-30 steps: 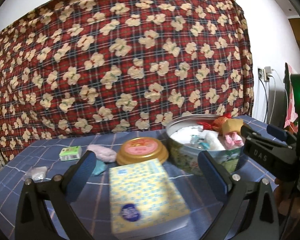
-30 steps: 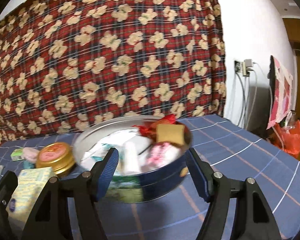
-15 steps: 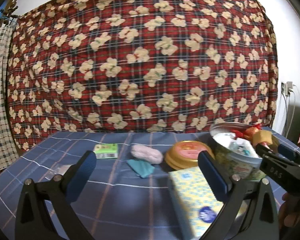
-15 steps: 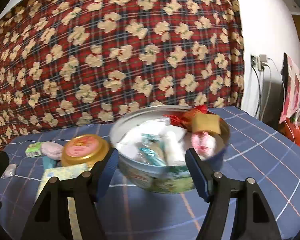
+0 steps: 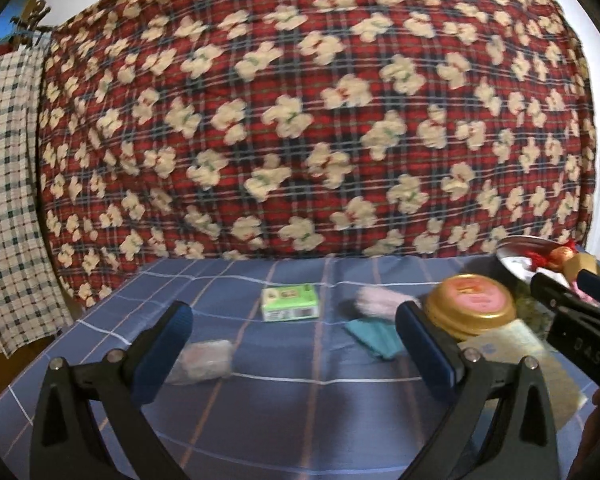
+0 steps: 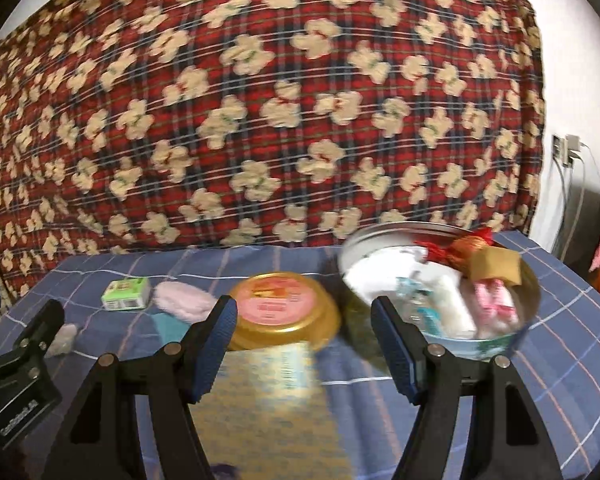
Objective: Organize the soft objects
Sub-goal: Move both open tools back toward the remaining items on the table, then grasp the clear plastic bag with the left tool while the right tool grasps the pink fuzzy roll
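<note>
The fuzzy pale-pink rolled cloth (image 5: 376, 302) lies on the blue checked surface (image 5: 284, 412), touching a folded teal cloth (image 5: 374, 336) and just beside a gold-rimmed round lid (image 5: 470, 306). It looks light and squashy, likely to give under pressure, so a pinch across its thick middle seems safest. A small clear-wrapped packet (image 5: 204, 362) would probably be slippery. Near it, the left claw (image 5: 294, 350) hangs released and empty; the right claw (image 6: 304, 346) is likewise spread, holding nothing, before the round tin (image 6: 496, 344) already filled with soft bits.
</note>
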`<state>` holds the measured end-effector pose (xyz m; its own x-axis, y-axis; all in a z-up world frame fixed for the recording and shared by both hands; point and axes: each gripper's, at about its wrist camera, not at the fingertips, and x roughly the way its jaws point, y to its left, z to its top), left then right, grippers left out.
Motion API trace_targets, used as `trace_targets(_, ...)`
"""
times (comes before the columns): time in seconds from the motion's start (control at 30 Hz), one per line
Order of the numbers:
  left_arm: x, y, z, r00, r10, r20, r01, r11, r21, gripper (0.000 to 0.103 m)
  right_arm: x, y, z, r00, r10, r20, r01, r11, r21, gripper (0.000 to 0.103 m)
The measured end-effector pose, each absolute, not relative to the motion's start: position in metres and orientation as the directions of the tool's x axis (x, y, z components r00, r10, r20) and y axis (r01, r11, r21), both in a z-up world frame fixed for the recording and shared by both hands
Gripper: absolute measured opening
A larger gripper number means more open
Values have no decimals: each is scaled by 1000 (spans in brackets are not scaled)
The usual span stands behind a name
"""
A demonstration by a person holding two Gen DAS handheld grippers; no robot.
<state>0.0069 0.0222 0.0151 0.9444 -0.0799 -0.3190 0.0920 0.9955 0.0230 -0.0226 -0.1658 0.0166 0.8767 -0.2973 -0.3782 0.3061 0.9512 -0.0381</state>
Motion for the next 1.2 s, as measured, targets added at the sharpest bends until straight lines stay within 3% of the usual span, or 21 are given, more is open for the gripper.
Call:
trace_targets(0.43, 35, 72, 2, 929, -8, -371, 20, 999, 29, 103, 18, -114, 8, 877, -244, -413, 246, 968, -50, 71)
trace_targets(0.9, 79, 129, -25, 823, -6, -568, -25, 999, -48, 103, 52, -77, -12, 856, -133, -500, 142, 990, -21, 71)
trace_targets(1.13, 108, 106, -41, 737, 7, -676, 22, 999, 34, 100, 54, -82, -18, 848, -99, -520, 126, 992, 16, 71)
trace_targets(1.2, 122, 100, -45, 721, 52, -691, 7, 997, 83, 93, 52, -84, -19, 848, -96, -522, 127, 992, 24, 71)
